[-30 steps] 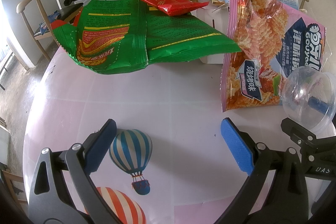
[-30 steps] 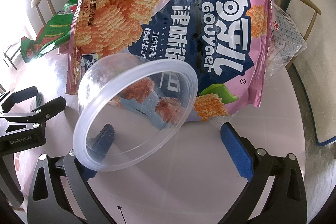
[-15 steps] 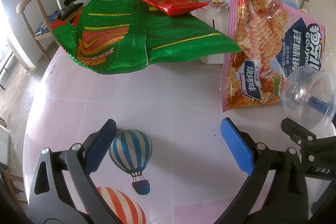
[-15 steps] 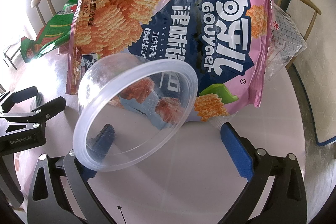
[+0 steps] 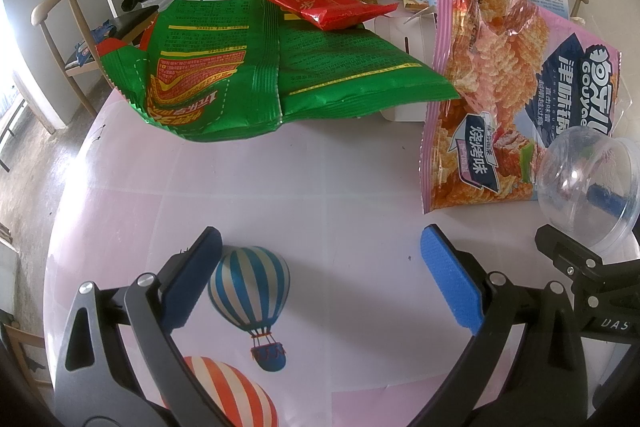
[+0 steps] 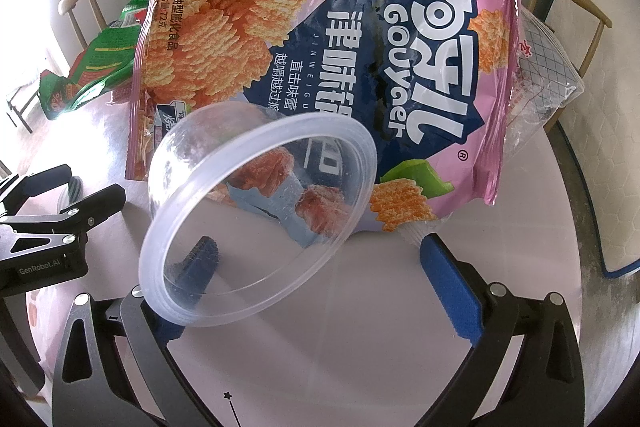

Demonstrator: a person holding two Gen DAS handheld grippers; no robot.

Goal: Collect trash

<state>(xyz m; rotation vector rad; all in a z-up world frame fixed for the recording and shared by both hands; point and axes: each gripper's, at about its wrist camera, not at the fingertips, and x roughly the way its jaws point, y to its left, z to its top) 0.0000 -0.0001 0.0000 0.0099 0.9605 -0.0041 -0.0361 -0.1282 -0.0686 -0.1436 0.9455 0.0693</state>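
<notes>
right gripper [image 6: 316,267]: jaws wide, clear plastic cup [image 6: 256,219] hung over one finger, just before pink chip bag [image 6: 360,67]; left gripper [image 5: 320,267] wide, empty, bare tabletop [image 5: 340,187] before it.

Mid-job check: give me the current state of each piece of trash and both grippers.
Left gripper: open, empty, above the table.
Right gripper: open, clear cup hung on its left finger.
Clear cup: tilted, empty.
Pink chip bag: propped up.
Green bag: flattened, propped.
Red packet: resting on green bag.
</notes>
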